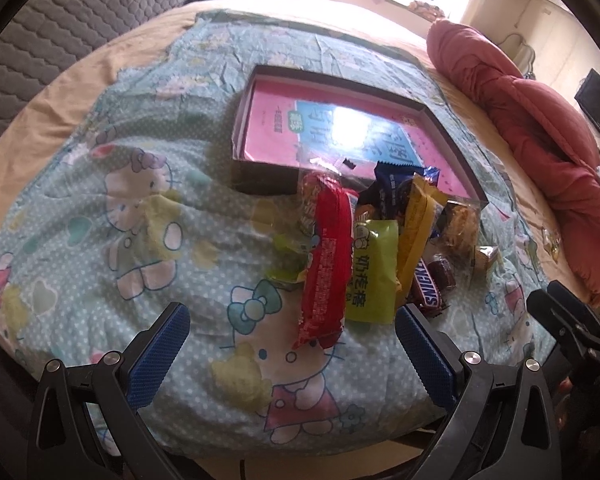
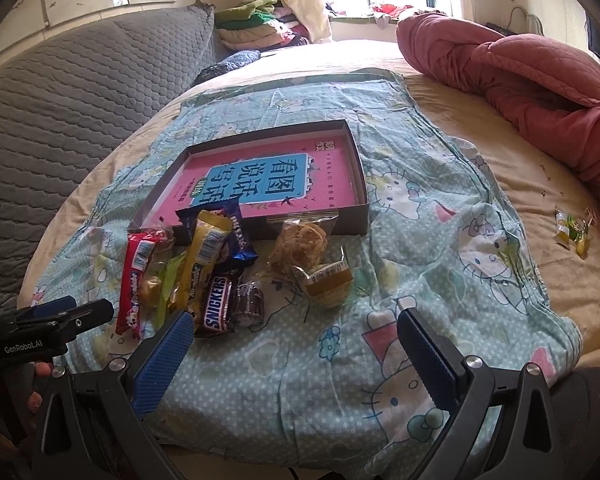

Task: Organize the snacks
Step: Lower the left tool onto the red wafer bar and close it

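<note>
We are at the very start, as far as we can judge: nothing has been sorted yet. The shallow box (image 2: 362, 184) lies on the cartoon-print blanket (image 2: 440, 240) with only its pink printed lining showing; we see no snack properly inside it, though a blue packet (image 2: 240, 236) and a clear bag of crisps (image 2: 300, 240) lean against its near wall.

The rest of the snacks sit in a loose pile just near of the box: a long red packet (image 1: 326, 264), a green packet (image 1: 374, 270), a yellow bar (image 2: 204, 252), a Snickers bar (image 2: 218, 306), a small dark sweet (image 2: 250, 300) and a little wrapped cake (image 2: 328, 280) slightly to the right of the heap. A few small candies (image 2: 574, 230) lie well apart on the bare sheet, far to the right.

Our left gripper (image 1: 292, 356) hangs with its jaws spread wide and empty, the near end of the red packet lying between its fingers. Our right gripper (image 2: 294, 356) is likewise wide open and holding nothing, with the Snickers bar just beside its left finger.

Everything is left to do: each packet must go into the box, the stray candies too.
</note>
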Demonstrator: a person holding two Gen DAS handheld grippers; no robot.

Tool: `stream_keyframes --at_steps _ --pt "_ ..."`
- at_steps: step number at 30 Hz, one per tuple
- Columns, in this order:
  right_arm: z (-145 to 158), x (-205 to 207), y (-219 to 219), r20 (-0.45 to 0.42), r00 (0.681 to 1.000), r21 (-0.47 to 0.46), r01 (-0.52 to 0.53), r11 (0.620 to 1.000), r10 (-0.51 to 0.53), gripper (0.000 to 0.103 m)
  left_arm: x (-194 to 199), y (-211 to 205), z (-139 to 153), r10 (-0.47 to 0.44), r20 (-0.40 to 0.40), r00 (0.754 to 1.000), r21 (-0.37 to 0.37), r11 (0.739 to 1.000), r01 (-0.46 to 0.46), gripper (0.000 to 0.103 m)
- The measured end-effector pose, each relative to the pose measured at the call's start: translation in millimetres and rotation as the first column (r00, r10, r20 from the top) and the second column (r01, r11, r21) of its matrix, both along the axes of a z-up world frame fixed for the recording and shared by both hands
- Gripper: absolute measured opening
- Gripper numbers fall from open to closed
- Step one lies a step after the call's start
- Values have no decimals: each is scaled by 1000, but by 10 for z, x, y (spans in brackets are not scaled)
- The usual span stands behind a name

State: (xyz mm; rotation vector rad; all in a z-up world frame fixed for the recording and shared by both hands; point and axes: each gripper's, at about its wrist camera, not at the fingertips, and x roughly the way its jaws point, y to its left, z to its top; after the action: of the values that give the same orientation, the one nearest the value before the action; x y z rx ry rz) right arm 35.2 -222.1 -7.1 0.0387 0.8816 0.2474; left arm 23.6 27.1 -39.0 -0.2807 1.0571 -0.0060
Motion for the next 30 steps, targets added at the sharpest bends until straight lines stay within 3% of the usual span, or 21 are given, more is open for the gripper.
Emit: stream_keyframes --at_steps 10,17,25,30 --pt "-167 290 -197 -57 995 -12 78 997 -78 102 105 20 -111 -10 10 1000 0 1000 10 102" --pt "-352 495 -140 -117 992 -74 31 997 -40 102 152 20 -128 -41 39 998 -11 999 41 99" --pt "-459 610 80 -114 992 -166 -74 983 55 81 171 -15 -105 -69 64 996 -3 998 70 94" --pt "-521 681 105 -135 988 -172 -93 981 70 68 193 -32 -137 -88 54 995 -9 996 89 78"
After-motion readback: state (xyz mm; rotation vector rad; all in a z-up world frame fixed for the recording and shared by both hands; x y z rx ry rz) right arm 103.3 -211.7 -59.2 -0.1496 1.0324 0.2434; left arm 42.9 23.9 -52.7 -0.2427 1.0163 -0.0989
